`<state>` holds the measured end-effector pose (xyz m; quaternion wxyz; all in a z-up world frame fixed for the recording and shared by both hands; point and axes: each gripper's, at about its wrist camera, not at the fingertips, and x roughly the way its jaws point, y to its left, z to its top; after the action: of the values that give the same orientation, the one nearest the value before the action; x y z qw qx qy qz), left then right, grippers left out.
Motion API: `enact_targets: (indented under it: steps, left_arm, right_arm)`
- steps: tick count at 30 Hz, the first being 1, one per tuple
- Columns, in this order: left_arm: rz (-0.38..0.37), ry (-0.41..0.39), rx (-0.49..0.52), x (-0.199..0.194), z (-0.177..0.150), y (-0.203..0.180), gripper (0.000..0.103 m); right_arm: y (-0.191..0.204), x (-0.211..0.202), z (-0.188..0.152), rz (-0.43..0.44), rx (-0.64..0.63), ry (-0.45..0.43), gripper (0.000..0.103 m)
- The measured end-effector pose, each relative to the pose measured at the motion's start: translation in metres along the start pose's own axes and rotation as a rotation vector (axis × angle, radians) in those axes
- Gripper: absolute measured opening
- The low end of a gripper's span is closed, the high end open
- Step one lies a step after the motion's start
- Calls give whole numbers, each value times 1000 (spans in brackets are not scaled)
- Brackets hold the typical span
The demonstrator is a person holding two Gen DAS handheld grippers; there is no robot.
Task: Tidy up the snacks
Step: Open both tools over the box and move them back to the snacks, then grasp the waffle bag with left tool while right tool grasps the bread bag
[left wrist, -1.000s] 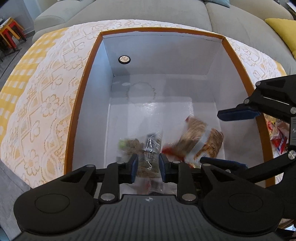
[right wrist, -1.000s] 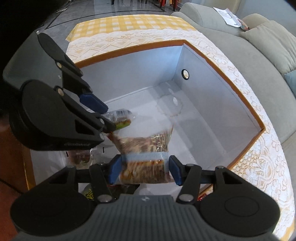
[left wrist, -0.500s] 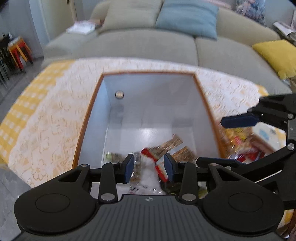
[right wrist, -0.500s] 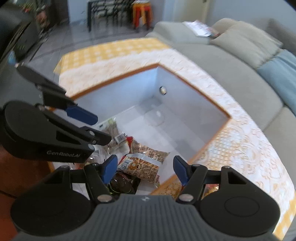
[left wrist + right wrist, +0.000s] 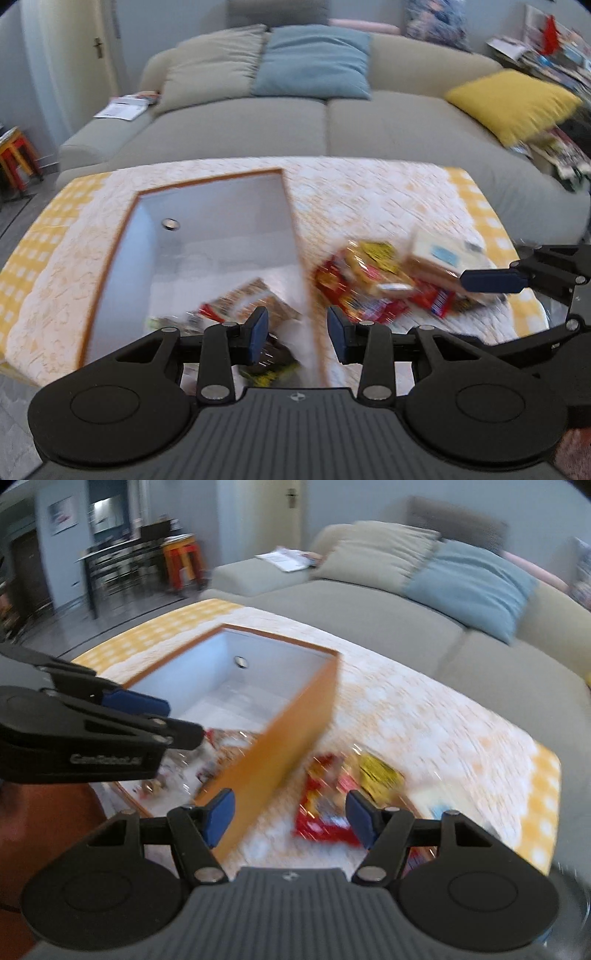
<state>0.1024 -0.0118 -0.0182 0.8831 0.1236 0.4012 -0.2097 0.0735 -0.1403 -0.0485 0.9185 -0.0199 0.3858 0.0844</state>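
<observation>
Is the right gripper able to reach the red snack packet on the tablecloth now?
Probably yes. The right gripper is open and empty, the red snack packet lies uncovered just ahead of it, and the box stands off to the side.

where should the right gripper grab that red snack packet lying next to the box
Probably from above, pinching across one free edge of the red packet. It lies flat on the tablecloth beside the box, so there is no upright side to clamp. The edge towards the right gripper looks clearest; other packets crowd the far side. Blur hides any crimped seam.
</observation>
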Motion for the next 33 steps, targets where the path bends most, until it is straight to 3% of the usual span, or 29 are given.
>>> enact_targets:
  steps: [3,5,11,20,23,28,33]
  left_arm:
    - [-25,14,37,3,-4,-18,50]
    - [-35,6,78,5,-7,-32,61]
    - [-17,-1,238,13,-10,-65,62]
    - [-16,2,380,38,5,-81,65]
    - [-19,20,353,50,14,-81,65]
    - [-57,87,213,73,31,-72,65]
    - [-70,129,189,92,43,-75,65]
  right_arm:
    - [-17,-6,-21,-45,45,16,65]
    - [-26,-4,-32,-75,70,28,65]
    - [-54,-2,-46,-121,130,41,65]
    - [-73,25,-42,-195,-50,43,65]
    - [-75,39,-44,-233,-121,28,65]
    - [-78,66,-47,-280,-211,-6,65]
    - [-82,86,-46,-251,-242,-18,65]
